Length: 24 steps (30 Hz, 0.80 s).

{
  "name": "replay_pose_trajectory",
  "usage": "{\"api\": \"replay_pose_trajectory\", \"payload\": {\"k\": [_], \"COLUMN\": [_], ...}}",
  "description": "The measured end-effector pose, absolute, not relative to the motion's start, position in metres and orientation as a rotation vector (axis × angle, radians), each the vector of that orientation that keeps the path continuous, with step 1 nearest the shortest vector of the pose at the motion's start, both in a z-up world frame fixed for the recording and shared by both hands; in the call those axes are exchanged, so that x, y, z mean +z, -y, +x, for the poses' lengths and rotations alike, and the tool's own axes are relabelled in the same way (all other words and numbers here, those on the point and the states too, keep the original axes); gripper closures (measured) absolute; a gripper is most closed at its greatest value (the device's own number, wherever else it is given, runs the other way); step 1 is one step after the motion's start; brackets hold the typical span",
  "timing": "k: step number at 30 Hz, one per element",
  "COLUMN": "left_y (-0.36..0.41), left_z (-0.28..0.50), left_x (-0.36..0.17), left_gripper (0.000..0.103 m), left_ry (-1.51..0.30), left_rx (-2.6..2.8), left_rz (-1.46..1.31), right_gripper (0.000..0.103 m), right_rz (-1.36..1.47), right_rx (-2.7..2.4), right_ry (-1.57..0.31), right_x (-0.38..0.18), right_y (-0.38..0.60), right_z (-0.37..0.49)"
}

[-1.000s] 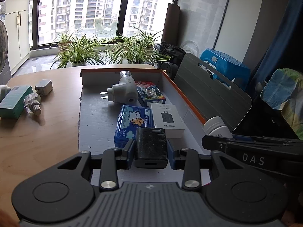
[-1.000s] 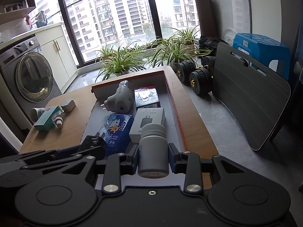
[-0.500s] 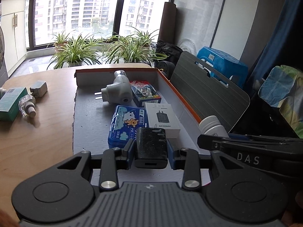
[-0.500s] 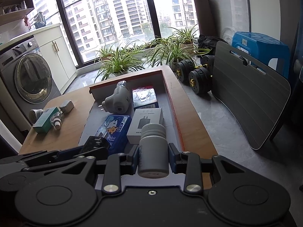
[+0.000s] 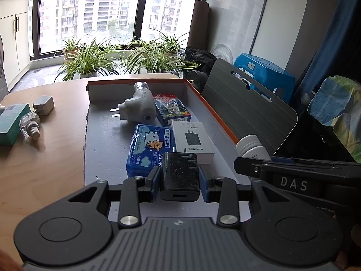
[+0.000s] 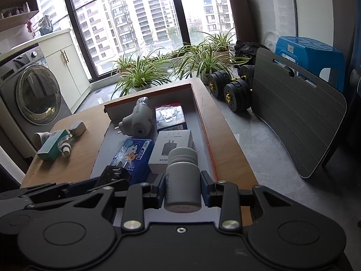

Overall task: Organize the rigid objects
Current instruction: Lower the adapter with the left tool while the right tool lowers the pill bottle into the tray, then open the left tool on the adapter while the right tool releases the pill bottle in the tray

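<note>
My left gripper is shut on a black charger and holds it above the near end of an orange-edged cardboard tray. My right gripper is shut on a white pill bottle, held to the right of the left gripper; the bottle also shows in the left wrist view. In the tray lie a white plug adapter, a dark blue box, a white charger box and a blue cartoon box.
On the wooden table left of the tray lie a green box, a clear small bottle and a grey adapter. A grey board, dumbbells and plants stand on the floor beyond. A washing machine stands left.
Both grippers have drawn back a little from the tray with their objects still held; the tray contents look slightly farther away. Nothing was let go.
</note>
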<state>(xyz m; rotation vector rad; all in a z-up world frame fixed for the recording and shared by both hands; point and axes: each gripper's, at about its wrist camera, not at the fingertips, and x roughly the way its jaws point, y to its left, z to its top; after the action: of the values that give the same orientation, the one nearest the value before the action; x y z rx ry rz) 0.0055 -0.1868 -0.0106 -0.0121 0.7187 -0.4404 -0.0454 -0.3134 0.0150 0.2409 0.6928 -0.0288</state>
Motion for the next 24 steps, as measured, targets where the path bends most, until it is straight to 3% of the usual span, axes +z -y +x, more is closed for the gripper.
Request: {"api": "replay_pose_trajectory", "payload": {"k": [24], "left_y": [0.1892], "left_z": [0.0111], "left_x": [-0.0199], "left_gripper": [0.067], "left_ry": [-0.759], "left_rx": [-0.463], "left_rz": [-0.027], "right_gripper": [0.058], "right_rz": [0.255], "right_rx": [-0.062], "right_ry": [-0.67], "right_x": [0.0128], "right_y": [0.3179], "right_z": [-0.0451]}}
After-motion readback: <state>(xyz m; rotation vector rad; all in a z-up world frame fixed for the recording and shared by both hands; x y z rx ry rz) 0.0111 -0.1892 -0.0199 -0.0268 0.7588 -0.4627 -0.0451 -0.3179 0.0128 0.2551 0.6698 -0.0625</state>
